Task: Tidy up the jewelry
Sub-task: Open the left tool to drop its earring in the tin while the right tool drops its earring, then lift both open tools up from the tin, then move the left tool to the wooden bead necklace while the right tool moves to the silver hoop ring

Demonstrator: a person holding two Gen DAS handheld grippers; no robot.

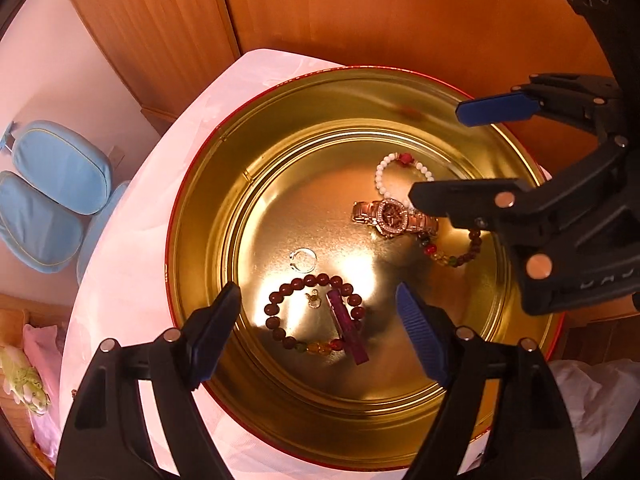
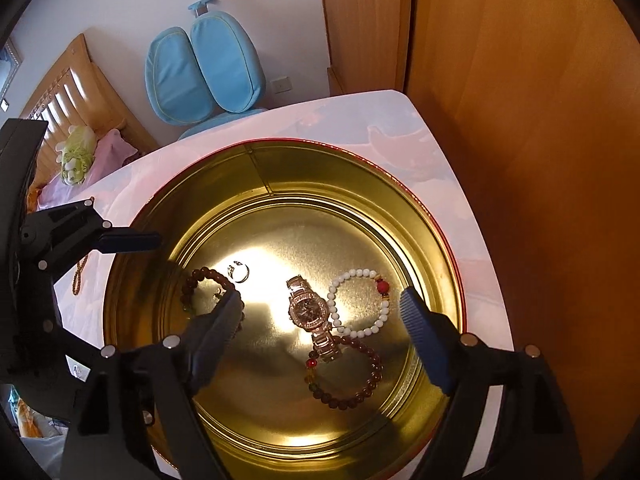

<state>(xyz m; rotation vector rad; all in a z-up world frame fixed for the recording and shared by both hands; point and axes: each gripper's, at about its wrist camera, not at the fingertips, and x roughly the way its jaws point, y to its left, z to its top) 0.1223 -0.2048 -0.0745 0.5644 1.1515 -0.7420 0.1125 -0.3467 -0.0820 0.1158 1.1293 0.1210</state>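
2 tongs over 1 round gold tin (image 1: 208, 216), both spread wide, both pinching nothing. Left gripper (image 1: 318, 336) above the tin floor, fingers apart. Directly between its fingers: dark red bead bracelet (image 1: 280, 300) lying flat, purple hair clip (image 1: 347, 330) across its right side, small clear charm (image 1: 313, 299) inside the loop. Just beyond those fingertips: thin silver ring (image 1: 303, 260). Further right, under the right gripper (image 1: 436, 152) as seen from the left wrist: rose-gold watch (image 1: 390, 216), white bead bracelet (image 1: 396, 168) touching its far side, second dark bead bracelet (image 1: 456, 252) touching its near side. From the right wrist, right gripper (image 2: 322, 308) spread too, watch (image 2: 306, 310), white bracelet (image 2: 360, 304) and dark bracelet (image 2: 352, 380) all between its fingers on the tin floor. Tin on a pale pink tabletop (image 2: 360, 120); blue chair (image 2: 204, 76) behind.
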